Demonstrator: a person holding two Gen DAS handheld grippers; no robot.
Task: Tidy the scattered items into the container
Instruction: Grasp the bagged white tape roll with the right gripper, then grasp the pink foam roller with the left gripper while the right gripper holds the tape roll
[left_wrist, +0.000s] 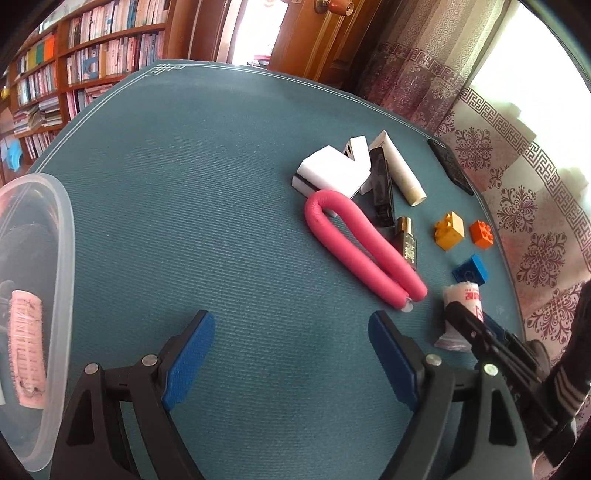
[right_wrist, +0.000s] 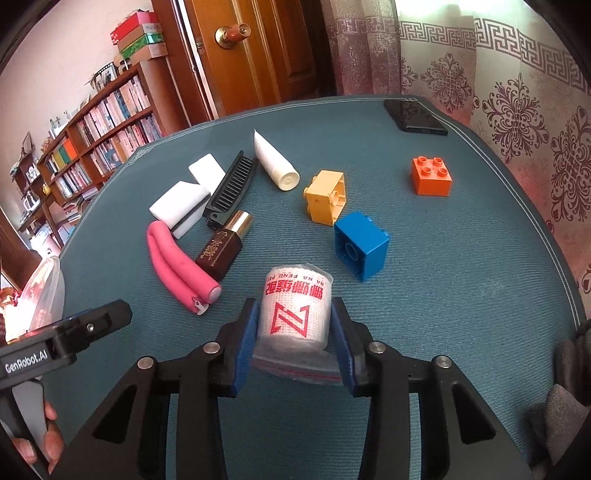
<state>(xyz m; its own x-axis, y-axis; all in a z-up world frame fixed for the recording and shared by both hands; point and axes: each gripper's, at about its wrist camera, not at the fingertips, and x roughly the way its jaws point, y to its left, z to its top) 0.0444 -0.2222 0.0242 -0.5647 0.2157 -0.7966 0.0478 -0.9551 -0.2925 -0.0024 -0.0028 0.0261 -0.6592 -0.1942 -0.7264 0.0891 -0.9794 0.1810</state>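
We see one teal tabletop and one clear container at its left edge, cut off by the frame, with one pink roller inside. Scattered: one pink foam curler, two white sponges, one comb, one tube, one brown bottle, three bricks, one of them blue. Our right tool pinches one bandage roll, near centre; our left tool is spread wide.

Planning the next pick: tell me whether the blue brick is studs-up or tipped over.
Tipped over. The blue brick lies on its side on the mat, its hollow underside showing in the right wrist view.
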